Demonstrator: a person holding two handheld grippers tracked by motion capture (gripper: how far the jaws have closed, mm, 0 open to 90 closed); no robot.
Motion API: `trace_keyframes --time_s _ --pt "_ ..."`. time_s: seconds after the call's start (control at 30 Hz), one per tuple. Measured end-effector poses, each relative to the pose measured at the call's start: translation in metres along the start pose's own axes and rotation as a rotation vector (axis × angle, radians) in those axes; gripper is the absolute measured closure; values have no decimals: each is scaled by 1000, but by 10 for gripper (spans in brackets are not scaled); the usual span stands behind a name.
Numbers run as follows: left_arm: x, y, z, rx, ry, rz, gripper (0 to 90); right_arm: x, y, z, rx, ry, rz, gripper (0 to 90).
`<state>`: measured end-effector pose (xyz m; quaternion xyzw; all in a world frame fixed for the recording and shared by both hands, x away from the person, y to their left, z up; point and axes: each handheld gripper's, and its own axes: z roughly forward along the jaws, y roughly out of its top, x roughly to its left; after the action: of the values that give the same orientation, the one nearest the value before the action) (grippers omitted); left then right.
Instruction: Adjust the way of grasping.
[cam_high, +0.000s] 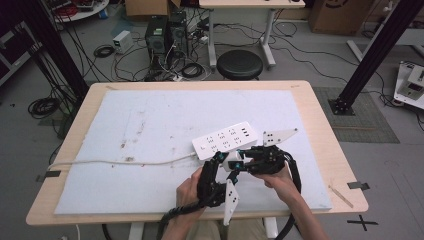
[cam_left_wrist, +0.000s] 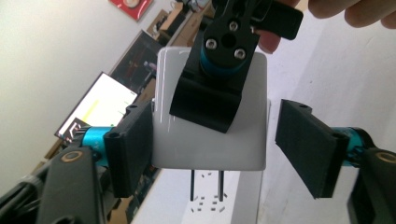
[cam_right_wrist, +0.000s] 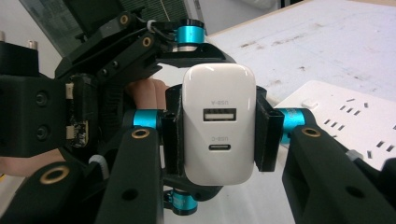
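A: Where was the charger?
B: Clamped in R gripper, prongs aimed at power strip just beyond. L gripper jaws apart, flanking it, not pressing.

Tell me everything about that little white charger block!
The small glossy white plastic charger block has rounded corners, two USB ports on one face and two thin metal prongs at the other end. It is held in the air just above the white power strip. The right gripper clamps its sides. The left gripper has just been opening: one finger sits against it, the other stands clear.
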<state>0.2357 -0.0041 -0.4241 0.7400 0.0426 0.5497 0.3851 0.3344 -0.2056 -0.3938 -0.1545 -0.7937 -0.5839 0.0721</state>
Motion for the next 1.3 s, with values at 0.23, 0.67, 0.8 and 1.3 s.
trace_keyframes --time_s 0.23,0.67,0.8,1.3 --pt "6 -1 -2 -25 -52 -51 199 0 0 0 7 -12 12 635" --pt "34 -13 -13 -82 -260 -335 199 -3 2 -8 14 -70 6 635" --pt "44 -23 -17 -97 -280 -433 199 -4 5 -13 23 -94 -9 635" --pt "80 -76 -42 -101 -335 -696 199 -13 6 -30 39 -163 -55 635"
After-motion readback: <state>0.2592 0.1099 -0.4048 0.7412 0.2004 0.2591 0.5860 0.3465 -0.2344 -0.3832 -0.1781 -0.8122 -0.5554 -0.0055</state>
